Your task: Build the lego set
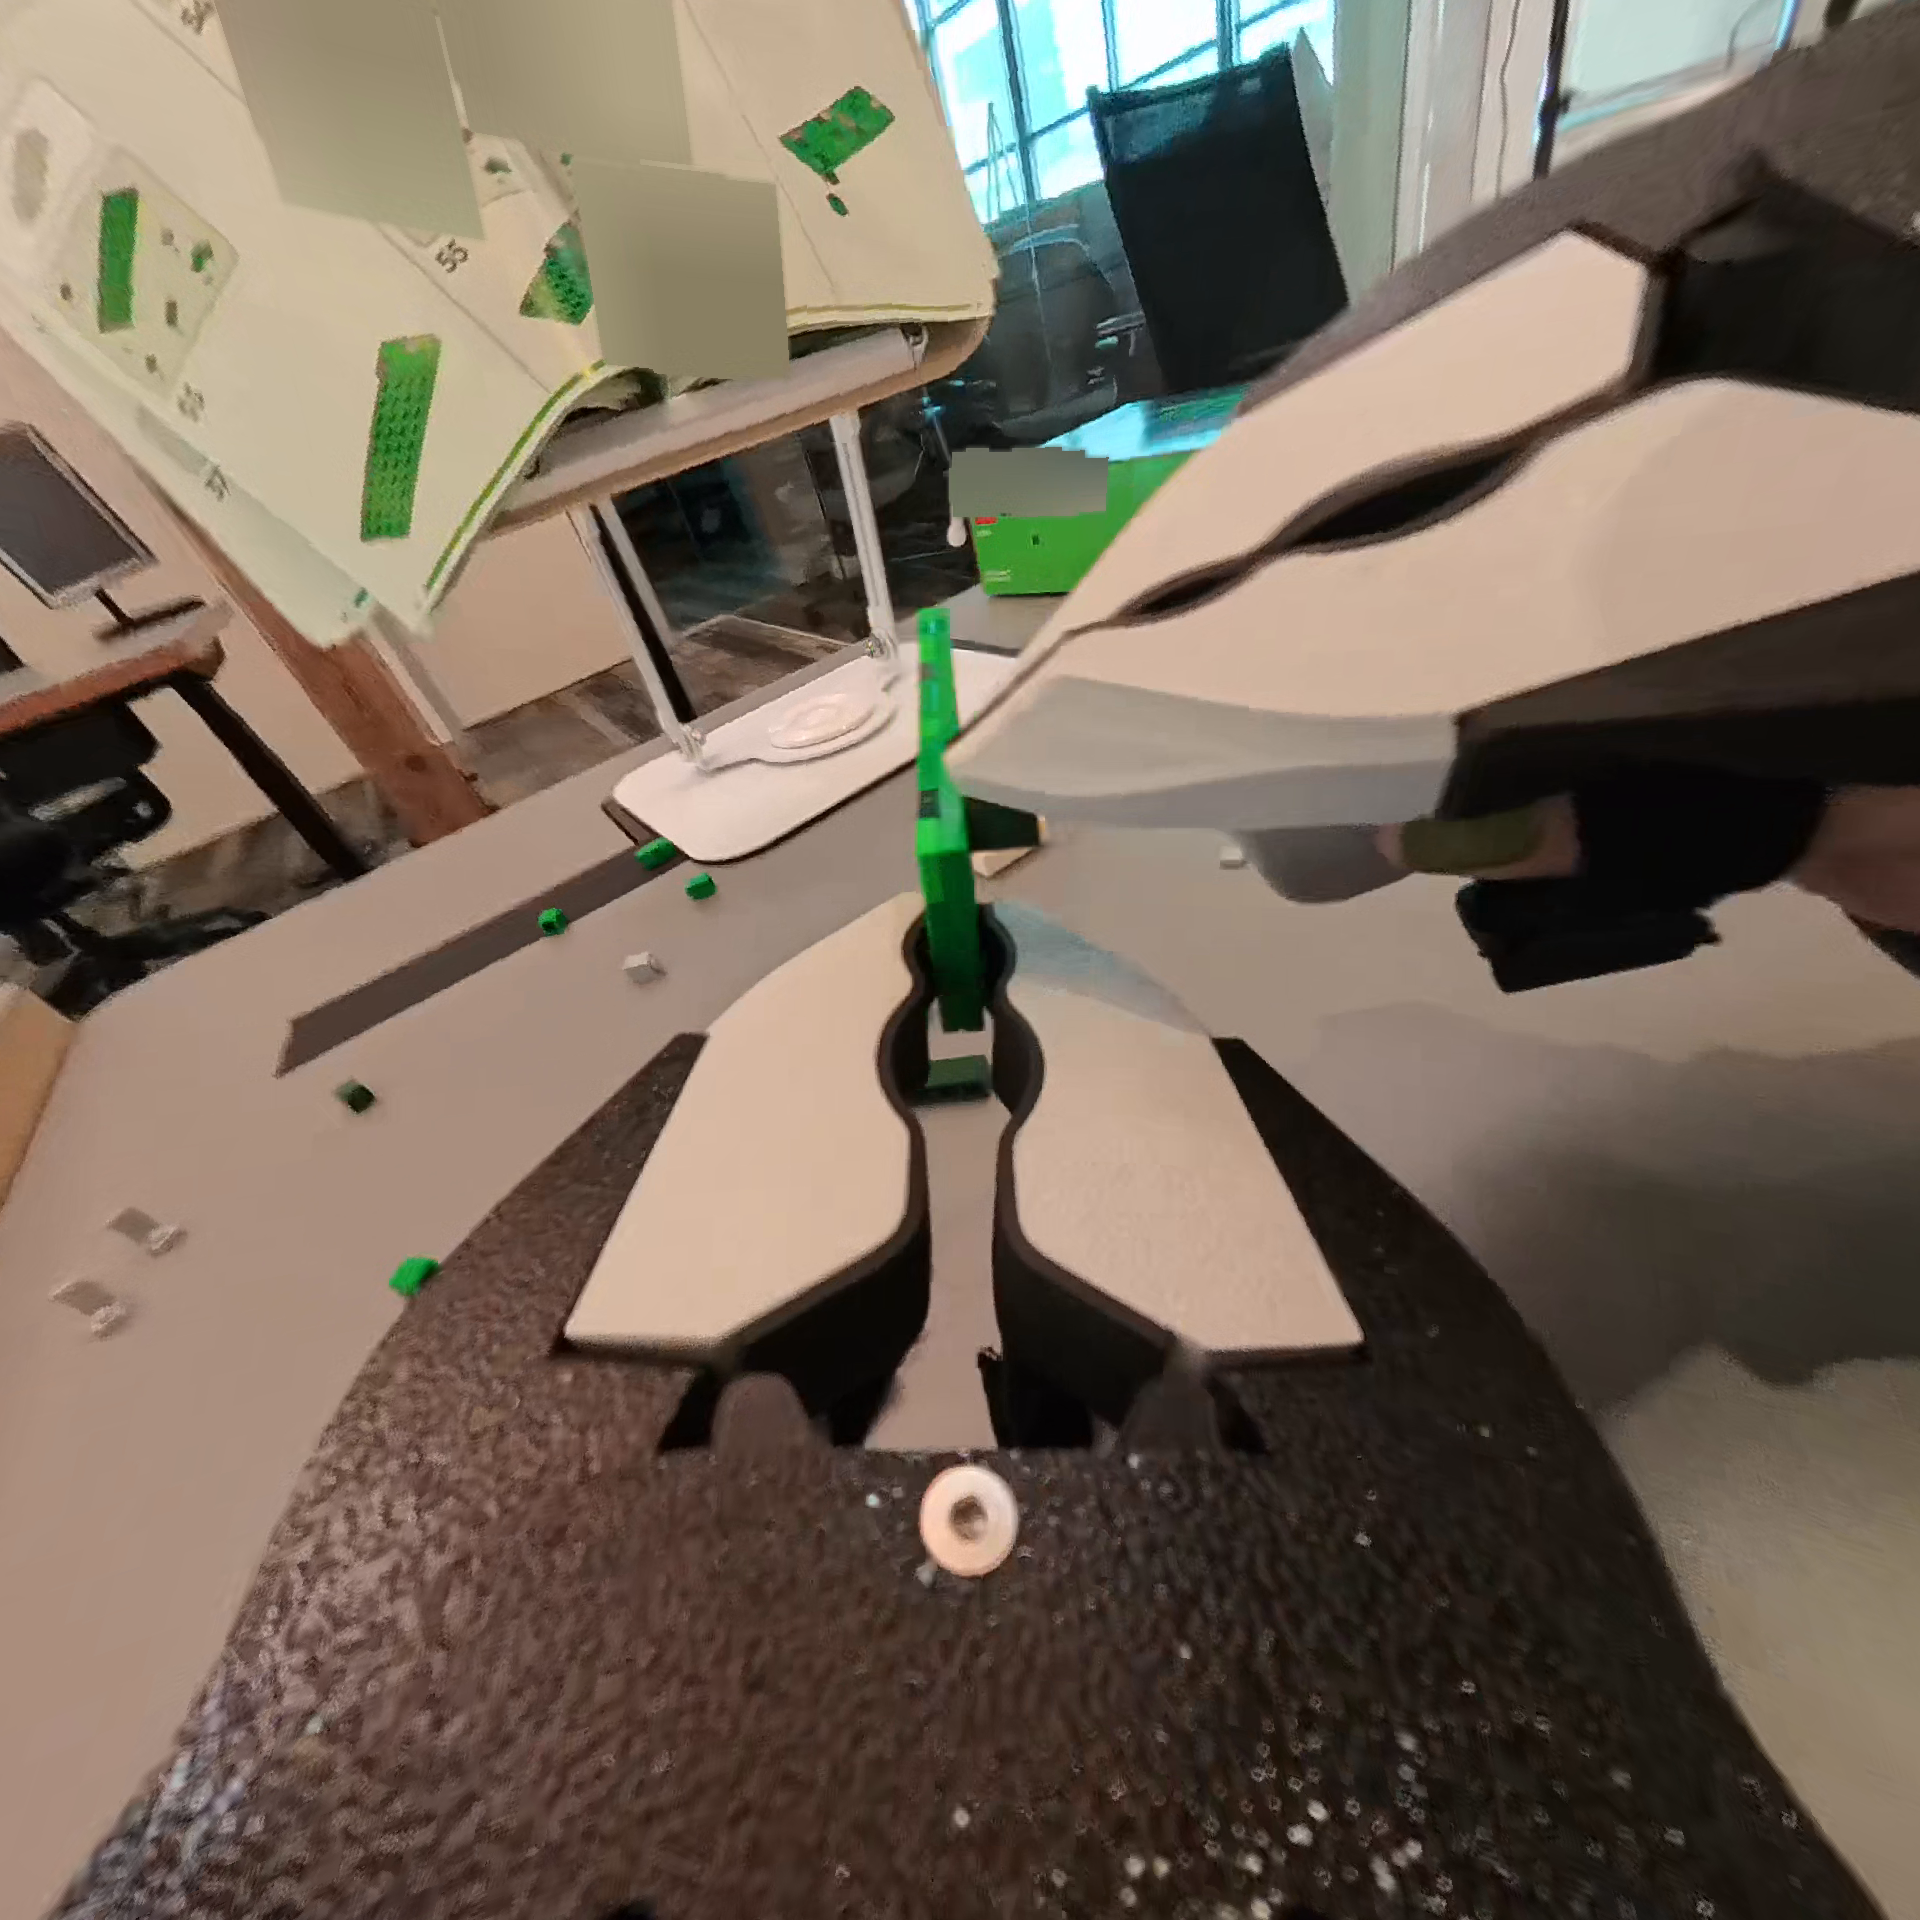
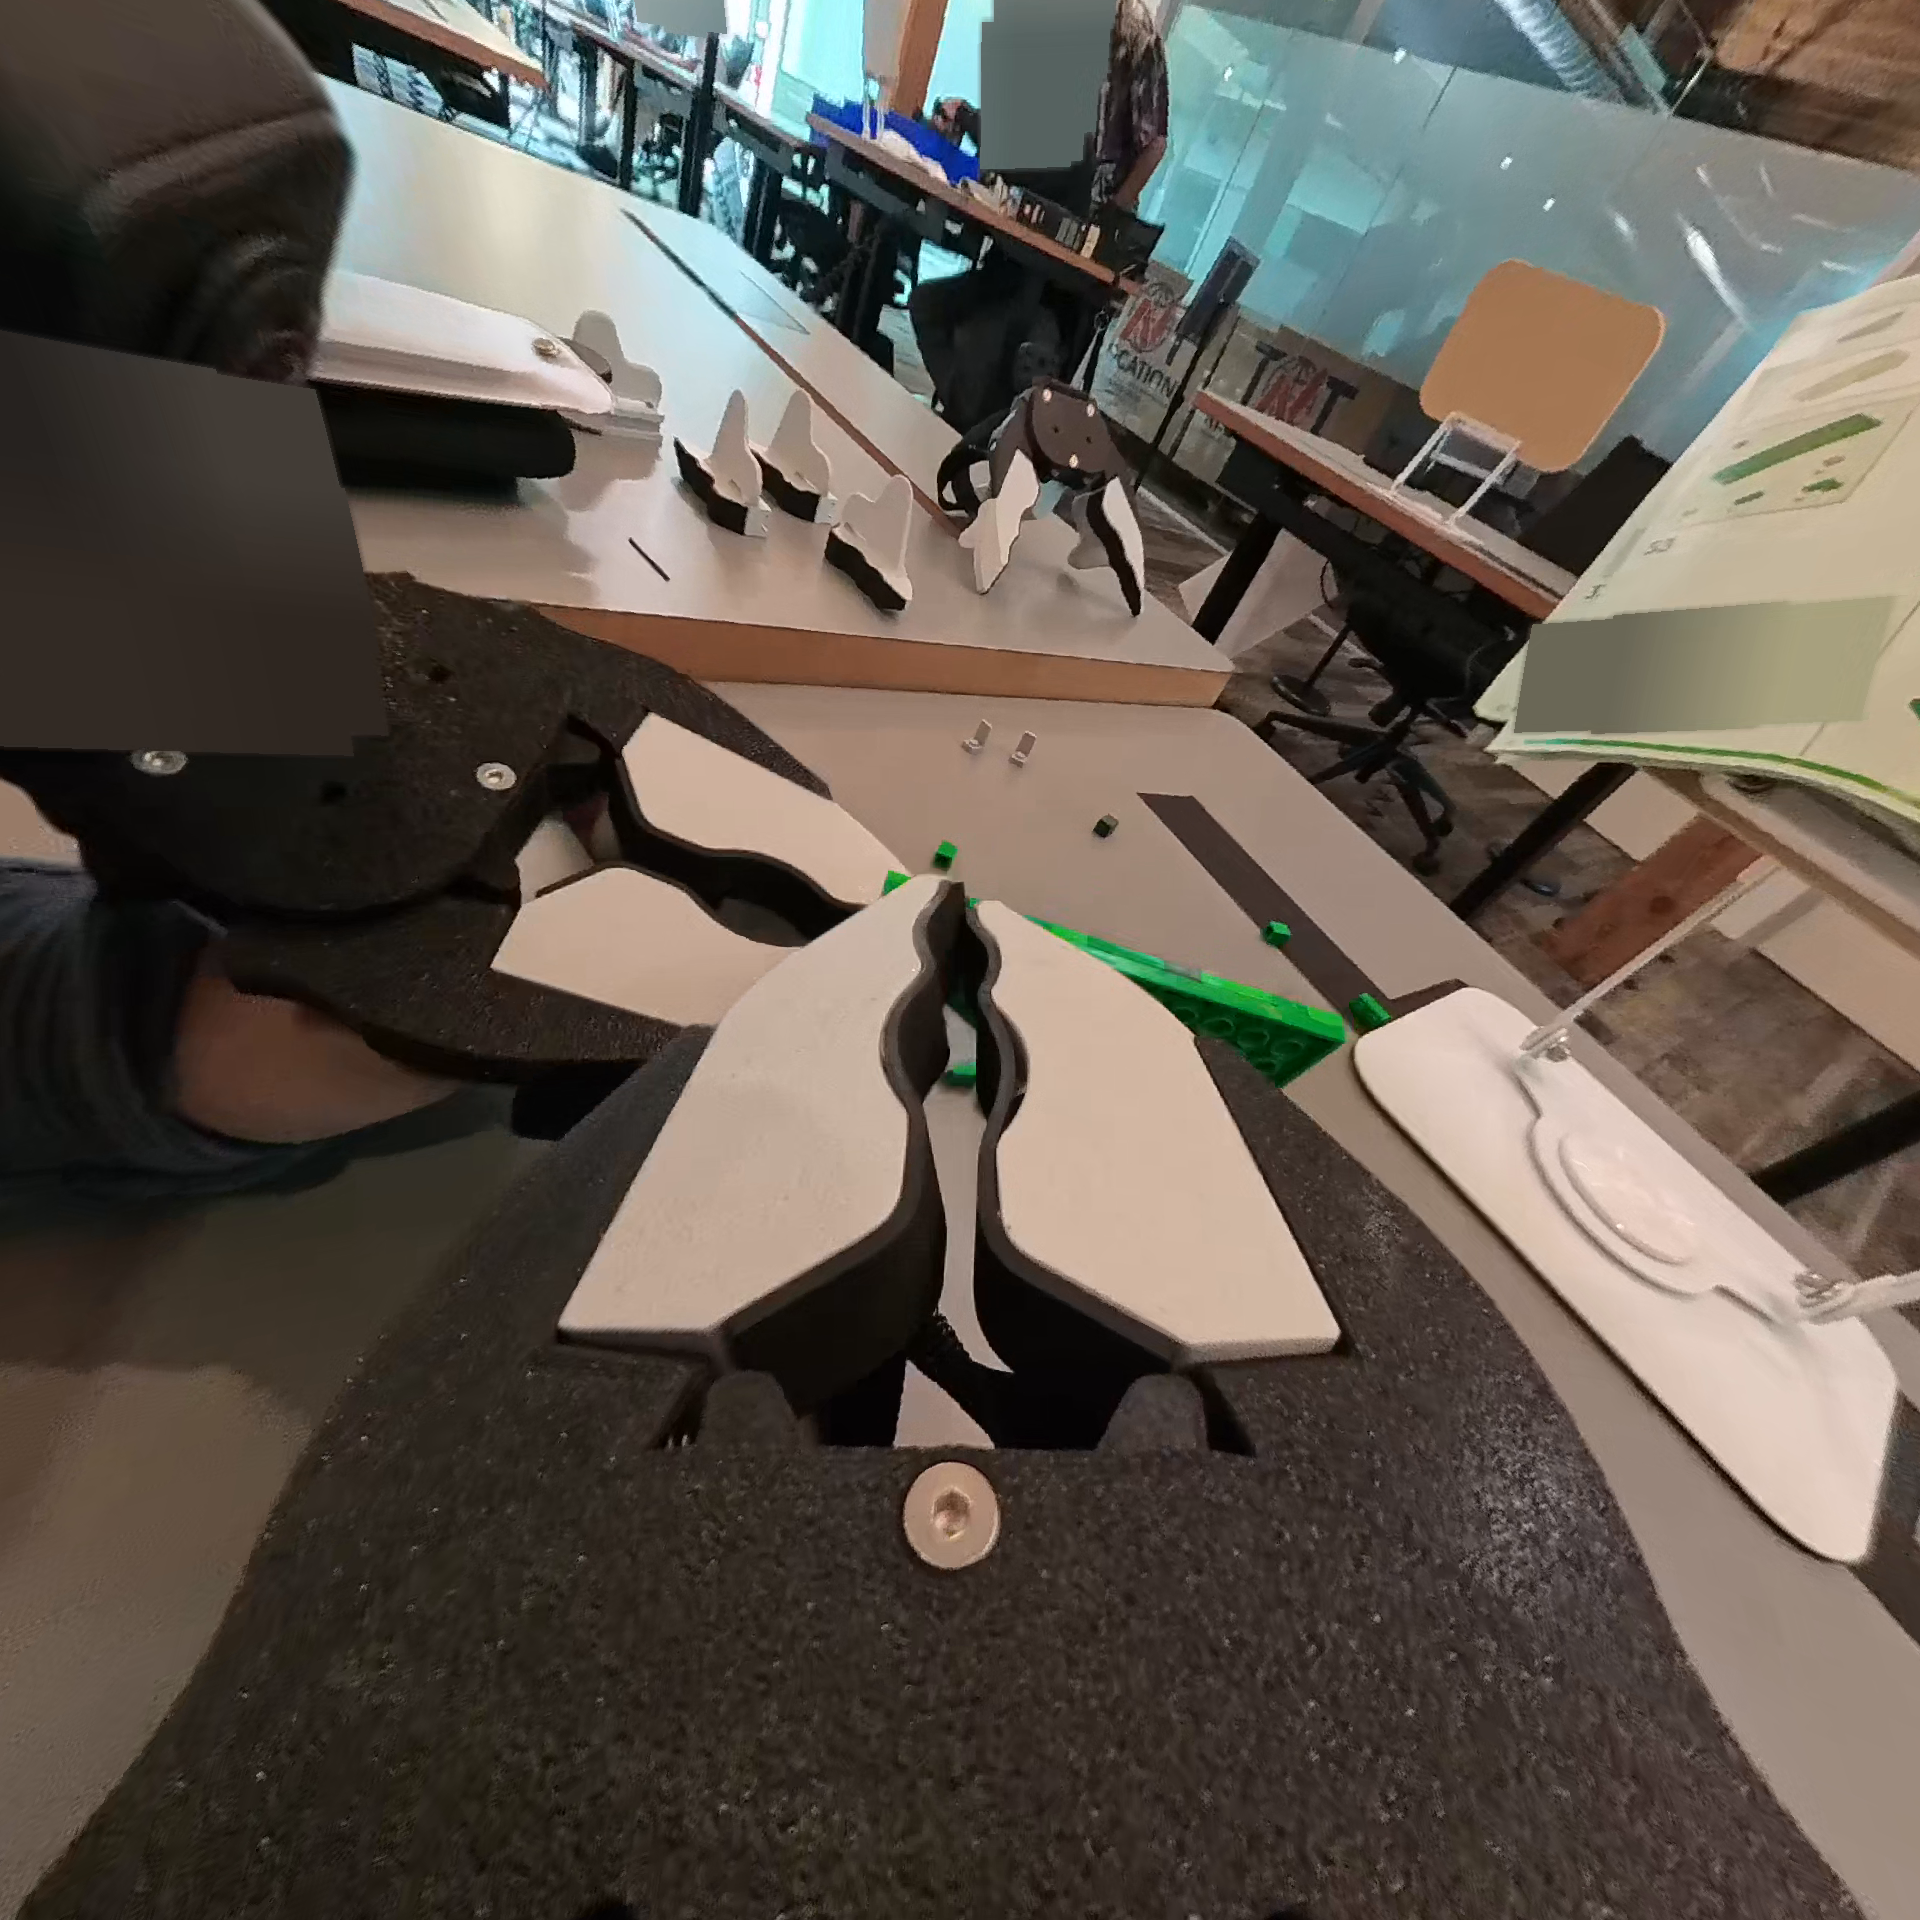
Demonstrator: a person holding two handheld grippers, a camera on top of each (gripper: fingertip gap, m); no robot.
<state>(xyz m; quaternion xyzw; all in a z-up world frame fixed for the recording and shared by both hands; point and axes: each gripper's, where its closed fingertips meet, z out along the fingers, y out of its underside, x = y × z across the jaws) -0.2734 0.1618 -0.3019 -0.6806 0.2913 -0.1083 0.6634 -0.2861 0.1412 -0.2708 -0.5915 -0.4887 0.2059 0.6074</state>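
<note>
The build looks partly done: the left tool (image 1: 951,971) pinches a long green plate (image 1: 948,831) on edge above the grey table (image 1: 1351,1143), and the right tool (image 2: 951,914), fingers pressed nearly together, noses against it, though whether it pinches a small piece I cannot tell. Several small green bricks (image 1: 414,1274) and grey bits (image 1: 145,1231) lie loose, so plenty seems left to add. An instruction booklet (image 1: 416,416) sits propped on a white-based stand (image 2: 1621,1236), in an office of desks, chairs and glass walls.
</note>
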